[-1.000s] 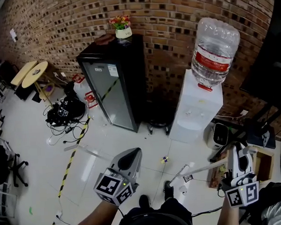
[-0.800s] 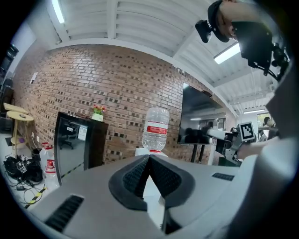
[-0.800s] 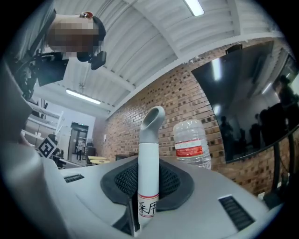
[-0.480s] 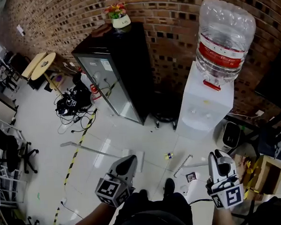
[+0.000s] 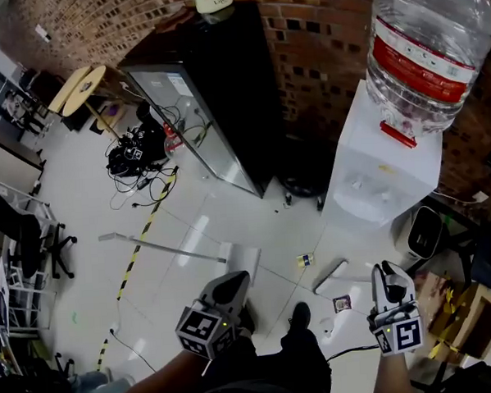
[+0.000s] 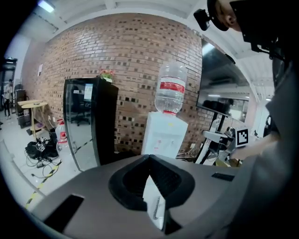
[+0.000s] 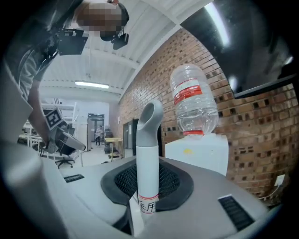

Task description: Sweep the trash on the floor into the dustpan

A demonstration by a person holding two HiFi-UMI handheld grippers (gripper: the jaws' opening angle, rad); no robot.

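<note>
Small trash lies on the white tile floor: a yellow-blue wrapper (image 5: 305, 261), a dark square packet (image 5: 341, 303) and a white scrap (image 5: 324, 327). My right gripper (image 5: 385, 273) is shut on the grey-white broom handle (image 7: 147, 154), which stands upright between its jaws (image 7: 145, 198). The pale broom head (image 5: 332, 277) rests on the floor by the wrapper. My left gripper (image 5: 233, 280) is shut on a thin white piece (image 6: 154, 205), apparently the dustpan's handle. The pale dustpan (image 5: 247, 259) sits just beyond its tip, left of the trash.
A black fridge (image 5: 216, 103) and a water dispenser (image 5: 384, 176) with its bottle (image 5: 427, 51) stand against the brick wall ahead. A long thin rod (image 5: 162, 248) and yellow-black tape (image 5: 136, 256) cross the floor at left. Cables (image 5: 136, 148) lie farther left, boxes (image 5: 473, 319) at right.
The right gripper moved left and the broom went from slanting across the floor to upright. Both grippers and the view have come closer to the fridge and dispenser. The trash stayed put.
</note>
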